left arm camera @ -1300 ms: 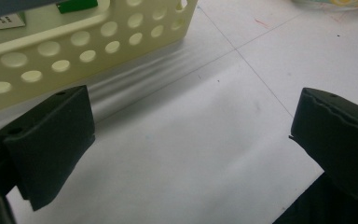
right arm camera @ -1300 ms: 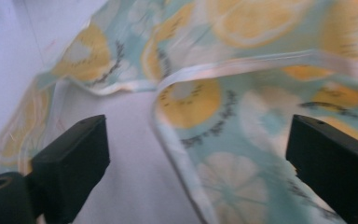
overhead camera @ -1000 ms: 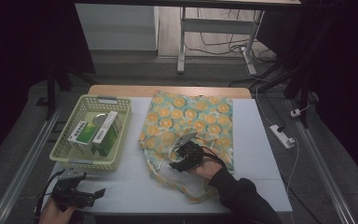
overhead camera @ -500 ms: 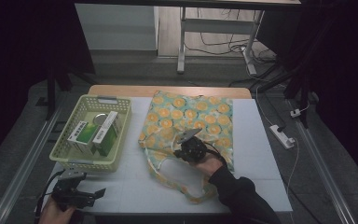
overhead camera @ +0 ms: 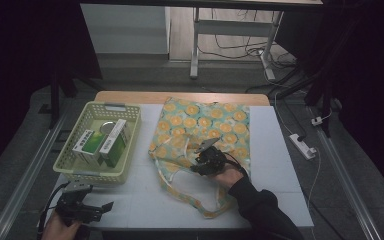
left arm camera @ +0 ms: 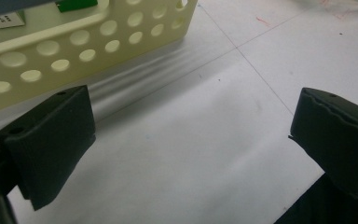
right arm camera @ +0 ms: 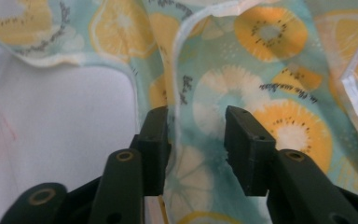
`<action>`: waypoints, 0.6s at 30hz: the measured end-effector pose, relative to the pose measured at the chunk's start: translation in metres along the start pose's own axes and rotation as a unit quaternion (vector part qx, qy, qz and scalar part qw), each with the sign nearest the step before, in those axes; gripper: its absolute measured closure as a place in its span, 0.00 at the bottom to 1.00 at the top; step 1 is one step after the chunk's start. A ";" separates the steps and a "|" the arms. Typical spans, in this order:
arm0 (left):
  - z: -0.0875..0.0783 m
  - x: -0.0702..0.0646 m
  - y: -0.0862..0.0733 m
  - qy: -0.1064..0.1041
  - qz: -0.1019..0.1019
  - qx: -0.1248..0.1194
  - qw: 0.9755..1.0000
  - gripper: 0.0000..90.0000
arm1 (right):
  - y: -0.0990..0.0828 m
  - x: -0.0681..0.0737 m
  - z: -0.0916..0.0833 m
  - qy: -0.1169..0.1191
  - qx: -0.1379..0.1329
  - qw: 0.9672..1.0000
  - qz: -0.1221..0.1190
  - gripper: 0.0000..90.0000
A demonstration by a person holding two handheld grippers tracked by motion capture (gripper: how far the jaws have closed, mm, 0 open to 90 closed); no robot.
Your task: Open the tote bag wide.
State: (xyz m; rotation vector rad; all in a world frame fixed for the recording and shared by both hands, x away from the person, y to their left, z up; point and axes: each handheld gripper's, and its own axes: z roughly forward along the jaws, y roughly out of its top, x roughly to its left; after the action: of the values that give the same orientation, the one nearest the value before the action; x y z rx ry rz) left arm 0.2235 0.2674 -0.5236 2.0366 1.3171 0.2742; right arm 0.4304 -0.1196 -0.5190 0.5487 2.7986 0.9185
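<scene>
A fabric tote bag (overhead camera: pixel 205 125) printed with orange and kiwi slices lies flat on the white table, its handles trailing toward the near edge. My right gripper (overhead camera: pixel 203 156) rests on the bag's near part. In the right gripper view its jaws (right arm camera: pixel 196 116) stand a little apart and have just been opening. The bag's white-trimmed hem (right arm camera: pixel 177 88) runs between them, and the pads do not press on it. My left gripper (overhead camera: pixel 107 206) sits at the near left corner. Its jaws (left arm camera: pixel 191 112) are wide open over bare table.
A pale yellow perforated basket (overhead camera: pixel 97 172) stands left of the bag with several green and white boxes (overhead camera: pixel 100 145) inside. Its wall (left arm camera: pixel 74 42) is just beyond the left jaws. A power strip (overhead camera: pixel 302 145) lies off the table's right edge.
The right gripper has crept a little farther onto the bag, and the fabric under it has shifted slightly. The left gripper has stayed put.
</scene>
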 end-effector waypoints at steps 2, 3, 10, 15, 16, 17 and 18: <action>0.000 0.000 0.000 0.000 -0.001 -0.001 1.000 0.00 | -0.002 0.001 -0.002 0.005 0.003 1.000 -0.006 0.64; 0.000 0.000 0.000 0.000 -0.001 -0.001 1.000 0.00 | -0.003 0.001 -0.004 0.006 0.006 1.000 -0.008 0.66; 0.000 0.000 0.000 0.000 0.000 0.002 1.000 0.00 | -0.008 -0.003 -0.011 0.001 0.019 1.000 -0.012 1.00; 0.001 0.000 0.000 0.000 -0.001 0.002 1.000 0.00 | -0.005 -0.018 -0.015 -0.037 0.001 0.999 0.015 1.00; 0.001 0.000 0.000 0.000 -0.001 0.003 1.000 0.00 | -0.005 -0.020 -0.015 -0.042 -0.001 0.999 0.016 1.00; 0.001 0.000 0.000 0.000 -0.001 0.003 1.000 0.00 | -0.005 -0.023 -0.016 -0.050 -0.004 0.999 0.020 1.00; 0.001 0.000 0.000 0.000 -0.001 0.003 1.000 0.00 | -0.005 -0.025 -0.017 -0.053 -0.009 0.998 0.023 1.00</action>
State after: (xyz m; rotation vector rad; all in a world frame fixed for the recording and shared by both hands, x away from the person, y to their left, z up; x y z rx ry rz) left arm 0.2242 0.2669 -0.5238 2.0402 1.3210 0.2712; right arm 0.4475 -0.1417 -0.5081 0.6427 2.6922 0.8952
